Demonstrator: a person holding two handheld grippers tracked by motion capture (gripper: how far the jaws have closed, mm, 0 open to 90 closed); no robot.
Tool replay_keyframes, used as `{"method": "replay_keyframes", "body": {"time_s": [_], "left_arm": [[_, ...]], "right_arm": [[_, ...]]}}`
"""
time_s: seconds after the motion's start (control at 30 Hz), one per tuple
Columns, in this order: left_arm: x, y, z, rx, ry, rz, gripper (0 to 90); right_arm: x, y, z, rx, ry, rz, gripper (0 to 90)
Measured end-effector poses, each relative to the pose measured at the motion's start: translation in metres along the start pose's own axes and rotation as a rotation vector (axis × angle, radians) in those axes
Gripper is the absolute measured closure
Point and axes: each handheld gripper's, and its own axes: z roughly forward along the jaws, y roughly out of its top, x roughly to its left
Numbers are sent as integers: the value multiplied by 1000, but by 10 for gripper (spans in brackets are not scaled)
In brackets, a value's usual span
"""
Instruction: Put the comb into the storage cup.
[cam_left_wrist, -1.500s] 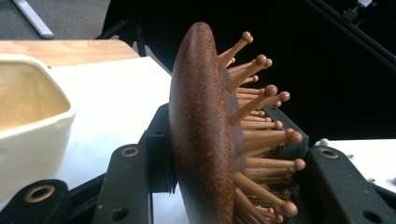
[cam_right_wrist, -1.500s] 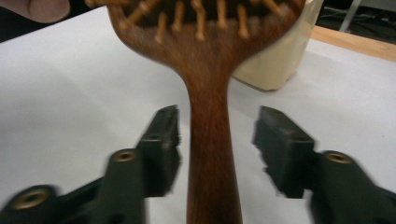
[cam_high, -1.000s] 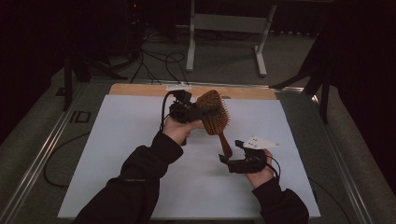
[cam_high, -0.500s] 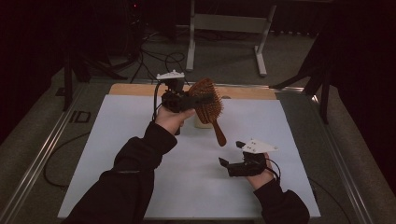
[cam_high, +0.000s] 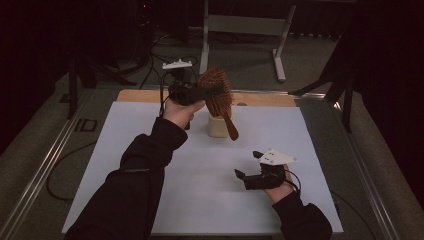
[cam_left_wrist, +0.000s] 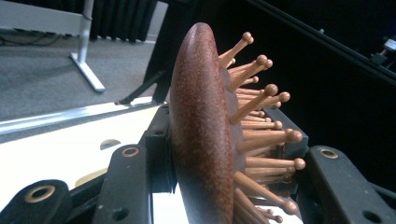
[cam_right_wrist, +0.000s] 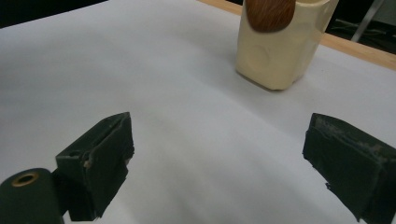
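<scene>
I have the left hand-held gripper (cam_high: 212, 91) raised in the upper middle of the high view, its jaws clamped on the head of the wooden hairbrush (cam_high: 217, 97); in the left gripper view the hairbrush stands edge-on between the jaws, bristles pointing to the right of the frame. The brush handle slants down and to the right in front of the cream holder (cam_high: 217, 126), which stands on the white surface (cam_high: 125, 150) near its far edge. My right hand-held gripper (cam_high: 250, 165) rests low at the lower right of the high view with its jaws spread wide and nothing between them, aimed toward the cream holder.
</scene>
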Motion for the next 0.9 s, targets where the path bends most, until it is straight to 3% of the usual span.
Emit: {"method": "replay_keyframes", "body": {"time_s": [0.5,0.9], "left_arm": [[22,25,3,-45,93,-17,543],[39,31,12,-89,185,-34,544]], "right_arm": [[2,0,0,3,1,-1,99],[2,0,-2,-8,1,-14,99]]}}
